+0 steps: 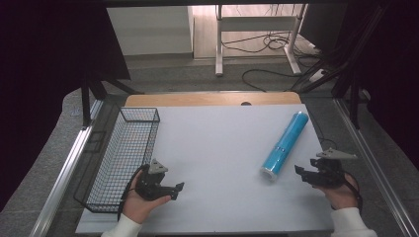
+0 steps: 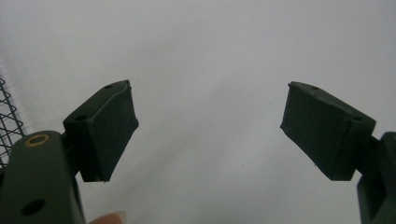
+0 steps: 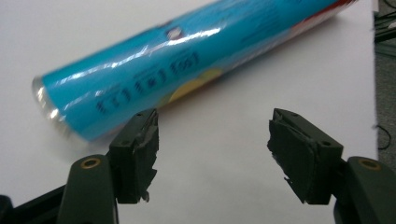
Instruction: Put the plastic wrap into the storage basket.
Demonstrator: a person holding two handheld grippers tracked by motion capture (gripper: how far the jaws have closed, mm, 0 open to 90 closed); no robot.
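Right claw (image 1: 300, 173) near blue tube (image 1: 285, 144)

Tube (image 1: 285, 143) laid on table (image 1: 217, 163), right side, slanted, far end toward right rear. Basket (image 1: 123, 153) set along left edge. Right gripper (image 1: 302, 174) placed just right of tube's near end, apart. Left gripper (image 1: 179, 190) positioned near front, just right of basket.
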